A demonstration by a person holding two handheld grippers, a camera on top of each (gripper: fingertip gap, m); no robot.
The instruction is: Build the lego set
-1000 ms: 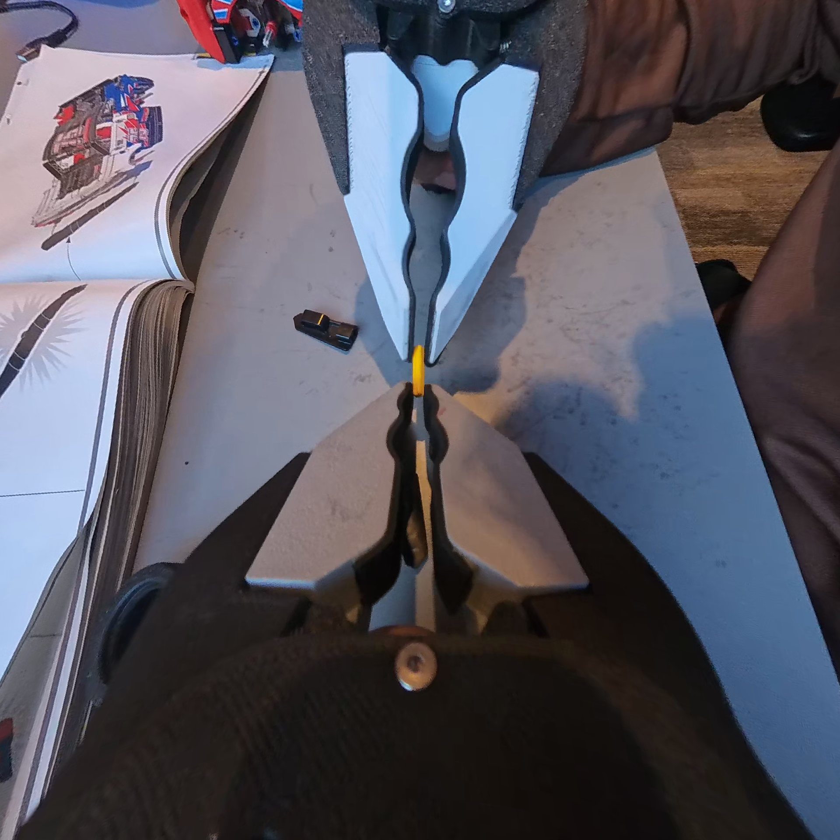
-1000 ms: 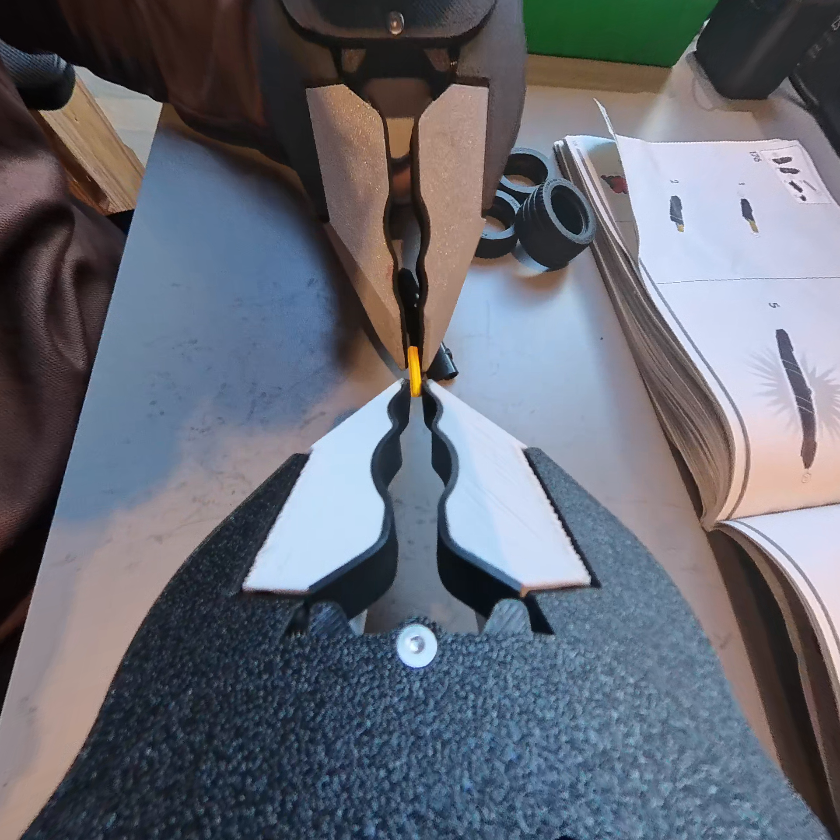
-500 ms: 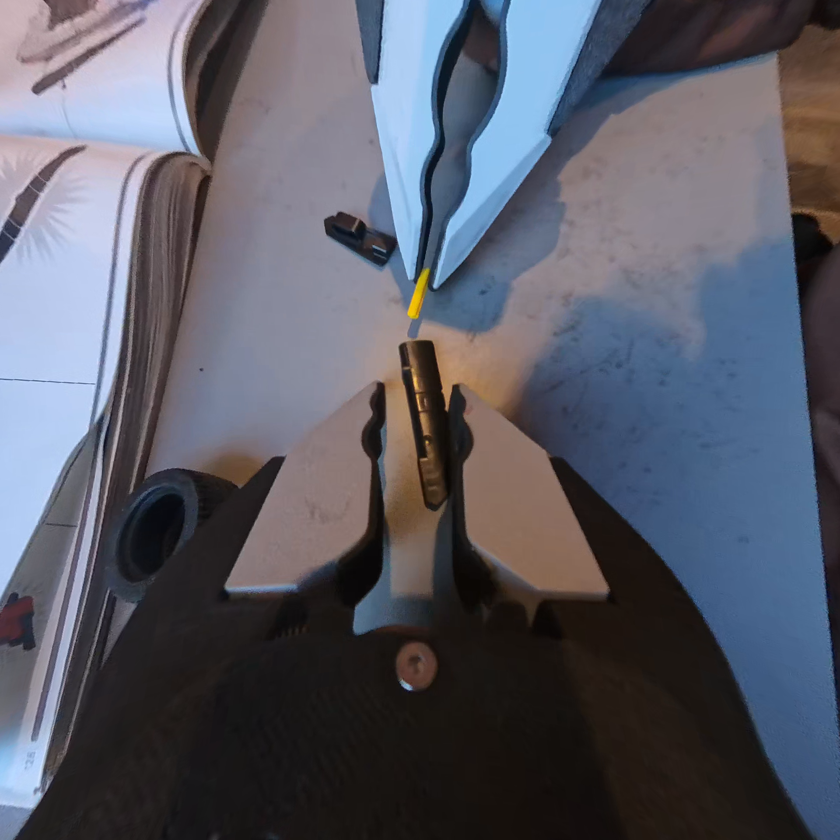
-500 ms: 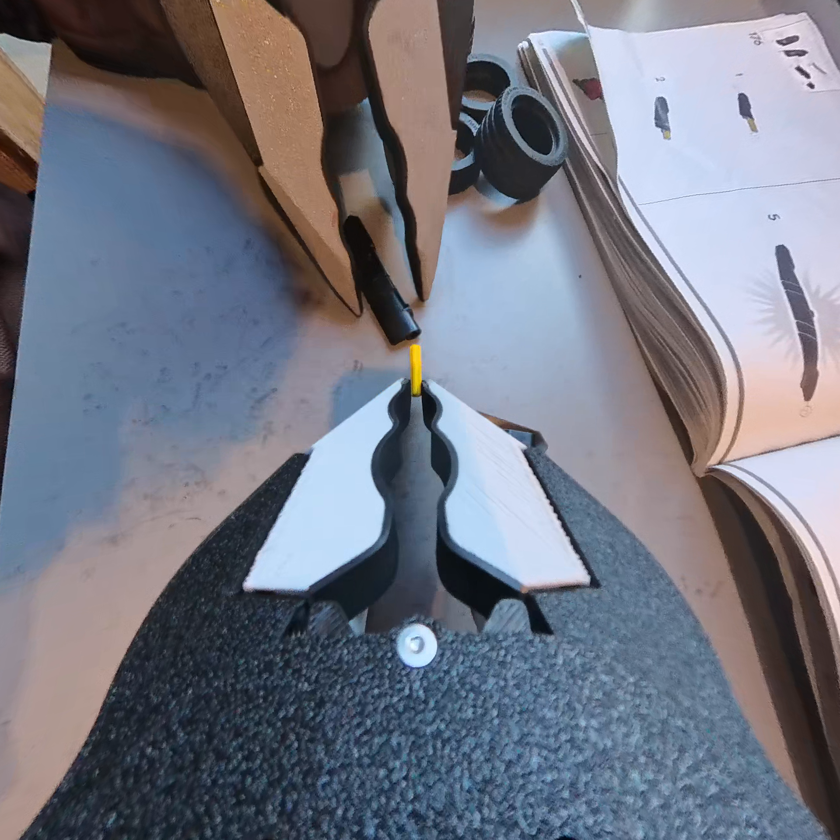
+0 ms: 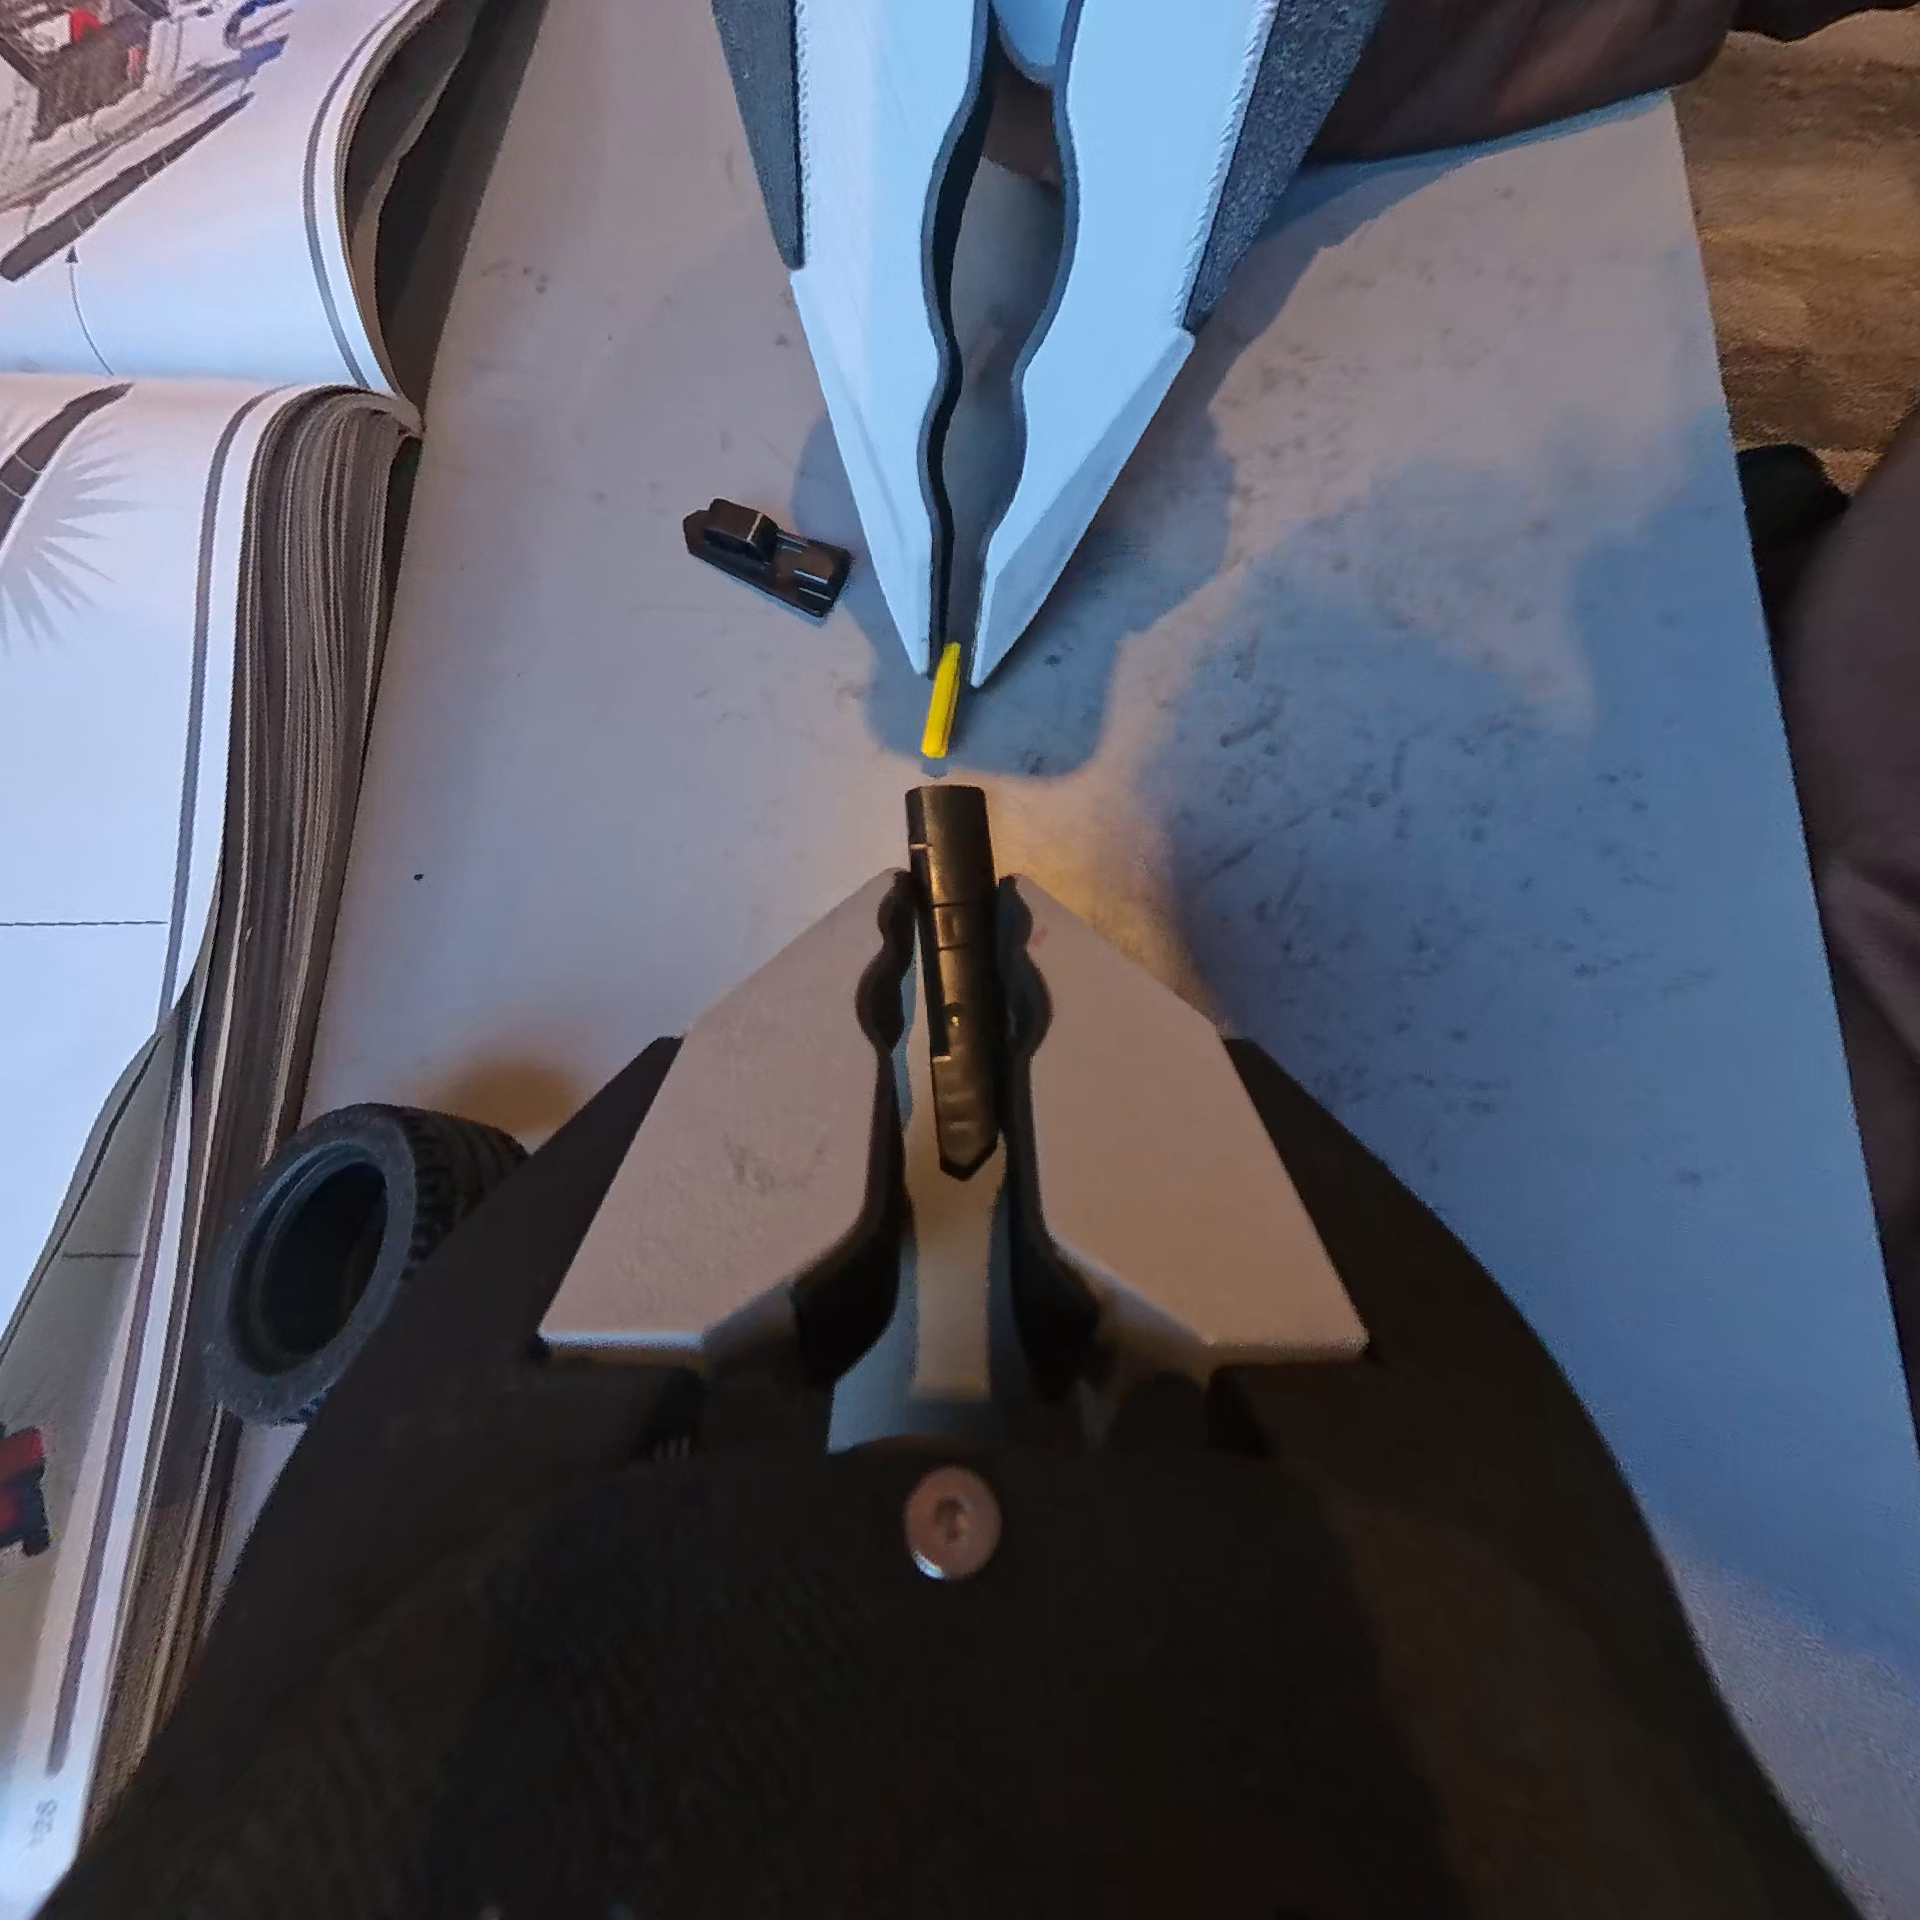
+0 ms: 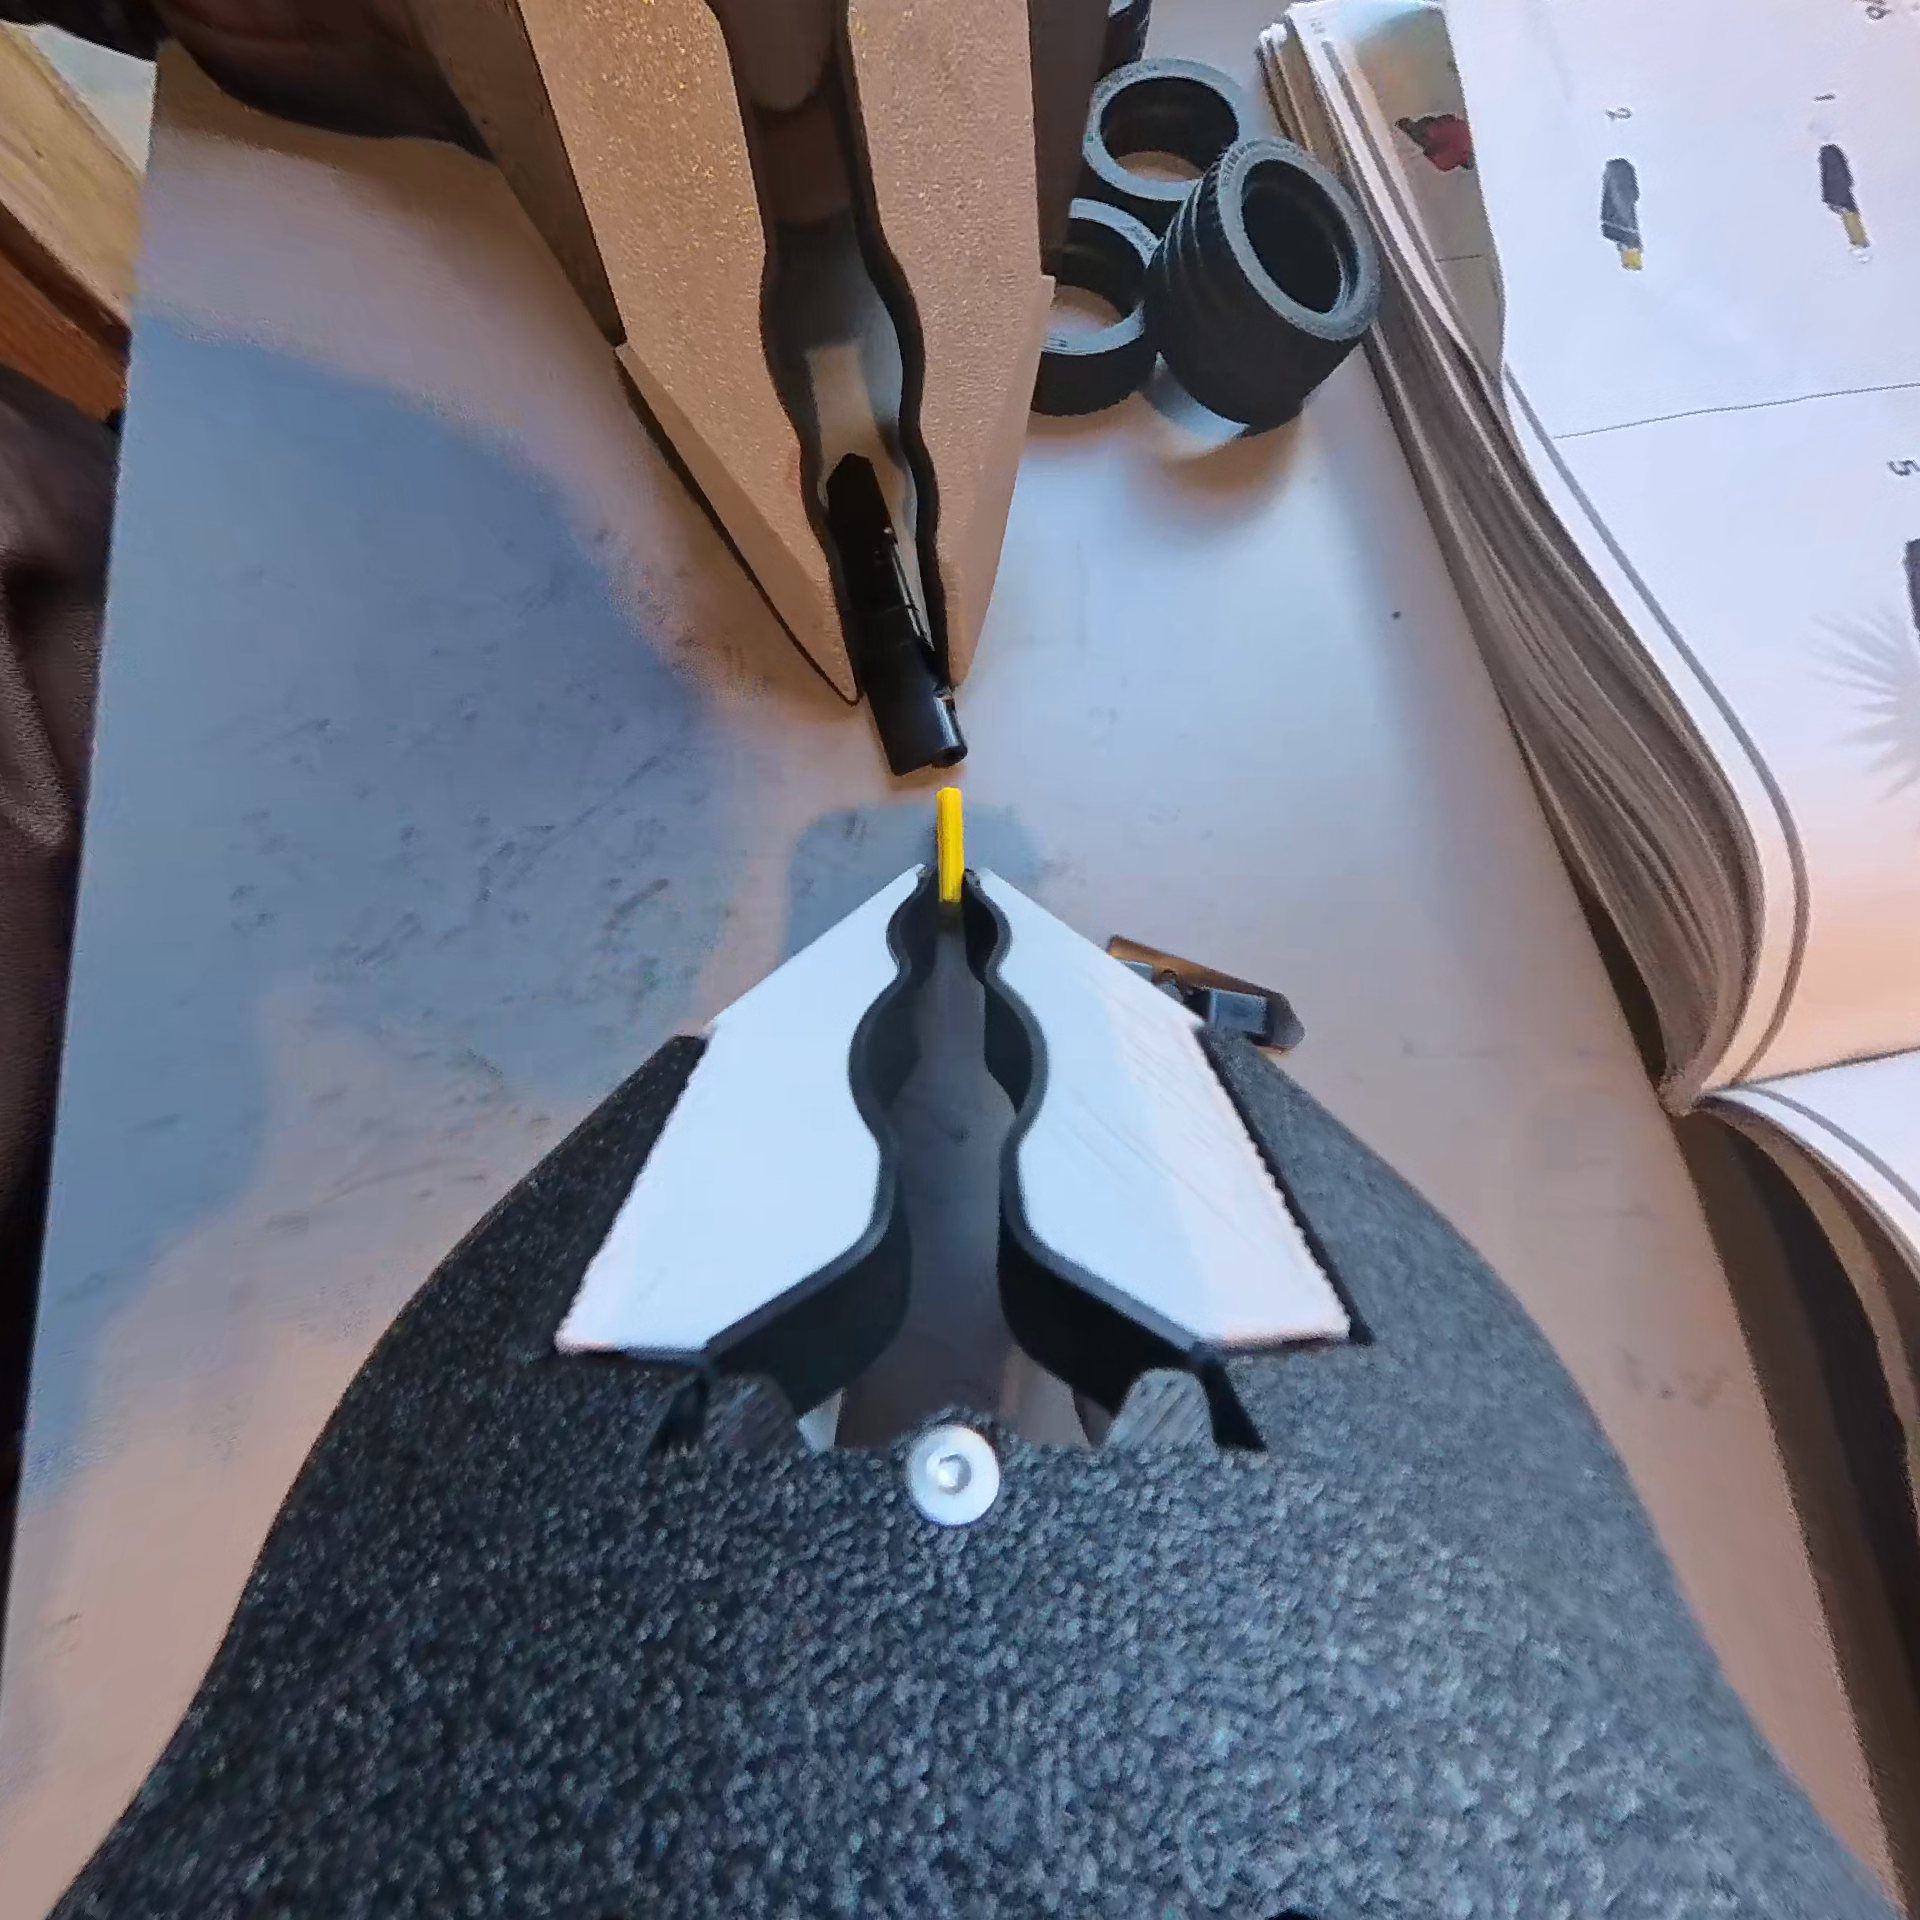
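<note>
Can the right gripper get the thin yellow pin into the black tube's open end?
Probably yes: the thin yellow pin faces the black tube closely, with only bare table between; slight offset remains.

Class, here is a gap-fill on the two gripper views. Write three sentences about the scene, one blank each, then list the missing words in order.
1. The right gripper pinches a thin ______ pin at its fingertips.
2. The left gripper is shut on a ______ tube-shaped piece.
3. A narrow gap separates the pin's tip from the tube's open end, so the two pieces are not yet ______.

Missing words: yellow; black; joined
</note>
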